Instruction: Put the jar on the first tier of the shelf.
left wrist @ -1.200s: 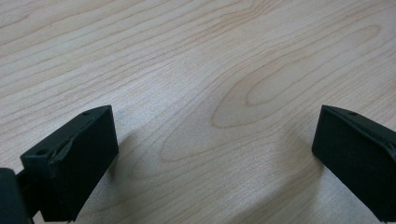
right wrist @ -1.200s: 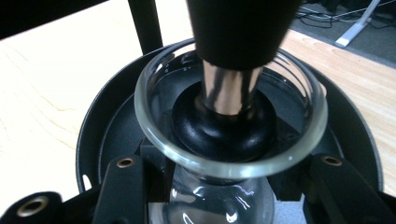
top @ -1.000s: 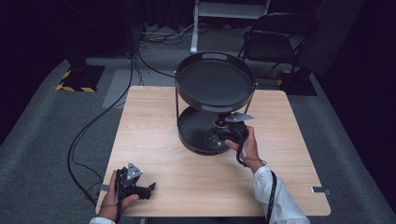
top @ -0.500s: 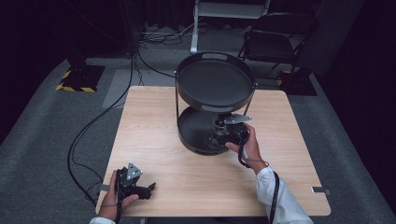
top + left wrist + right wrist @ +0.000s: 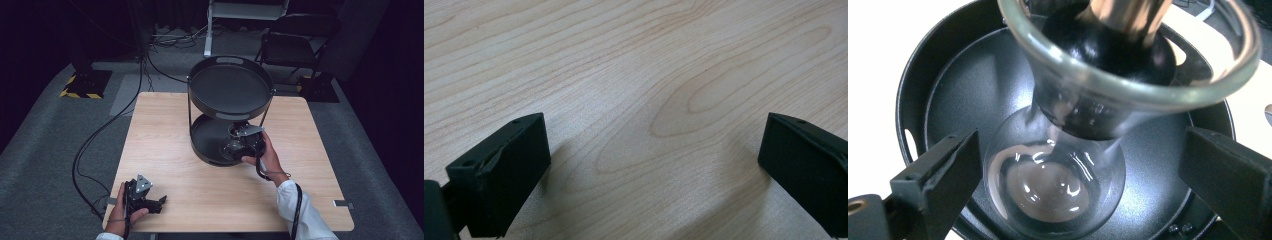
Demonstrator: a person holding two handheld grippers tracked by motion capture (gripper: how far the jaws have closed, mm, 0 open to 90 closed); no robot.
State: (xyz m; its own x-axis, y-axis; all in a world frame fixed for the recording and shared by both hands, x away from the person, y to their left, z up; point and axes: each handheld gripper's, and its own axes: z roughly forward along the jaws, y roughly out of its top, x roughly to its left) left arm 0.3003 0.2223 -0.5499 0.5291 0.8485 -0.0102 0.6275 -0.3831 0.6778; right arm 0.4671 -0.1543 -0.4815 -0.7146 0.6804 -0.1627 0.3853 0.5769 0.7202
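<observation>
High view: right gripper [image 5: 235, 146] sits at the lower shelf [image 5: 205, 140] of a black two-shelf stand [image 5: 230, 90], centre of frame, right hand [image 5: 265, 155] behind it. Compared with a second ago, the hand has crept slightly toward the bottom right of the frame, so the gripper now reads a shade further out over the shelf's near rim. Small shift only; no lift visible.

Right gripper view: a clear glass carafe [image 5: 1058, 185] with a flared mouth stands in the black round shelf tray [image 5: 948, 90], centre of frame. Jaws spread wide, one at lower left, one at lower right, both clear of the glass. The carafe rests on the tray by itself; a dark ball-shaped stopper with a pale stem [image 5: 1108, 40] sits in its neck at top centre.

Left gripper view: jaws wide apart, nothing between them, bare wooden table [image 5: 649, 75] beneath. In the high view the left gripper [image 5: 142, 197] lies at lower left, same place as a second ago.

Judgement: the carafe looks placed on the lower shelf and let go; the slight backing-off suggests a withdrawal starting. Risk is a jaw clipping the flared rim on the way out.
</observation>
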